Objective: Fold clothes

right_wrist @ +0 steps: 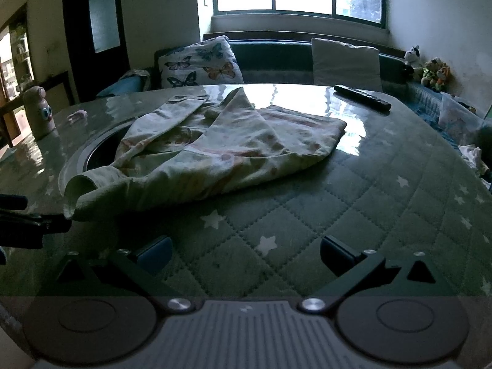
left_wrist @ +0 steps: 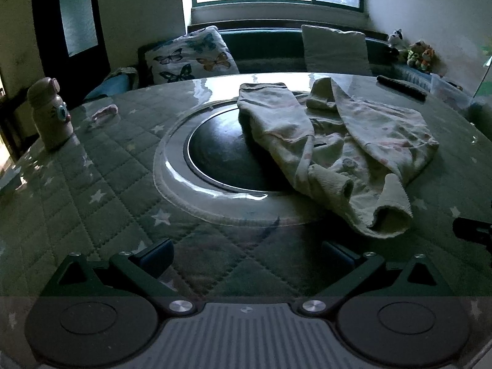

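Observation:
A pale, lightly printed child's garment (left_wrist: 335, 150) lies crumpled on the table, partly over a dark round inset (left_wrist: 221, 150). Its ribbed cuffs (left_wrist: 390, 212) point toward me. It also shows in the right wrist view (right_wrist: 221, 150), with one cuff (right_wrist: 80, 193) at the near left. My left gripper (left_wrist: 246, 256) is open and empty, low over the quilted cloth, short of the garment. My right gripper (right_wrist: 246, 253) is open and empty, near the table's front, to the right of the cuff. The left gripper's dark body (right_wrist: 21, 221) shows at the right view's left edge.
The table has a green quilted star-print cover (right_wrist: 307, 215) under glossy film. A pink owl-faced bottle (left_wrist: 49, 113) stands far left, a small pink item (left_wrist: 104, 113) near it. A black remote (right_wrist: 363, 97) lies at the back right. Cushions and a sofa (left_wrist: 267, 46) are behind.

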### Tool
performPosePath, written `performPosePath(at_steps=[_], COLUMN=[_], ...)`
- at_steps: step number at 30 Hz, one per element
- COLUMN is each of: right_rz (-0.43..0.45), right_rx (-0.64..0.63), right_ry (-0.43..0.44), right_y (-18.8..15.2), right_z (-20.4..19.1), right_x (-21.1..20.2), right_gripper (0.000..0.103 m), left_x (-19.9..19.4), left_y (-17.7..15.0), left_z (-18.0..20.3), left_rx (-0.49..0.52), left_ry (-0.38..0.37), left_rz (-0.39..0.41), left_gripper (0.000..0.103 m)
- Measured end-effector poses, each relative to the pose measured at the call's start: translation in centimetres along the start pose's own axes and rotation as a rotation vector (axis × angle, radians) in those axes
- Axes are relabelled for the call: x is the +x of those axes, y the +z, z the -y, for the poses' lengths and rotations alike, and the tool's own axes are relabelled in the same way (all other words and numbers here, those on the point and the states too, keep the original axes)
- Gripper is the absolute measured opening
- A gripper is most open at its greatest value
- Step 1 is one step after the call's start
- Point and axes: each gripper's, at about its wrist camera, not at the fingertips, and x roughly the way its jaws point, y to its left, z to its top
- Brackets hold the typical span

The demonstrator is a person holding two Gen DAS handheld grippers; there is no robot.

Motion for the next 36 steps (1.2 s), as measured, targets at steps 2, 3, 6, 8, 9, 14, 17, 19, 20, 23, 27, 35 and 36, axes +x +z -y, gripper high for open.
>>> performPosePath(at_steps=[2,3,6,8,9,14,17,19,20,23,27,35,36], right_rz=[-0.005,-0.007,-0.017,-0.019,-0.019,-0.018,-0.016,-0.015,-0.015,-0.013,-0.005,0.006,0.006], right_rx=[0.001,0.001,0.004,0.004,0.006,0.007,0.008,0.007,0.006,0.004,0.004,-0.007,-0.009], right_ry=[0.002,0.002,0.003,0.001,0.0,-0.006,-0.009,-0.01,-0.011,-0.016,-0.024,-0.015,-0.015], right_y=[0.0,0.0,0.0,0.0,0.0,0.0,0.1,0.1,0.1,0.1,0.5,1.6,1.8], right_z=[0.1,0.1,0.2,0.3,0.3,0.3,0.3,0.2,0.2,0.2,0.4,0.6,0.6], right_x=[0.2,0.3,0.7,0.8,0.8,0.9,0.9,1.0,1.0,0.9,1.0,1.3,1.4], right_gripper=[0.103,0.103,0.103,0.103,0.103,0.103,0.103,0.103,0.103,0.103,0.103,0.103,0.103], left_x=[0.1,0.1,0.3,0.5,0.6,0.7,0.7,0.7,0.7,0.9,1.1,1.5,1.6], left_y=[0.0,0.0,-0.1,-0.2,-0.2,-0.1,-0.1,-0.1,-0.1,0.1,0.7,1.7,1.8], left_z=[-0.1,-0.1,-0.2,-0.3,-0.3,-0.4,-0.5,-0.7,-0.8,-1.1,-1.5,-1.5,-1.5], left_rx=[-0.004,-0.007,-0.012,-0.013,-0.012,-0.018,-0.02,-0.026,-0.029,-0.04,-0.047,-0.028,-0.025], left_ry=[0.003,0.003,0.003,0.002,0.002,-0.002,0.0,-0.001,-0.002,0.007,0.012,0.021,0.024], left_rz=[-0.002,-0.003,-0.01,-0.015,-0.017,-0.015,-0.016,-0.013,-0.011,-0.011,-0.007,0.001,0.001], left_gripper=[0.103,0.103,0.103,0.103,0.103,0.103,0.103,0.103,0.103,0.103,0.103,0.103,0.103])
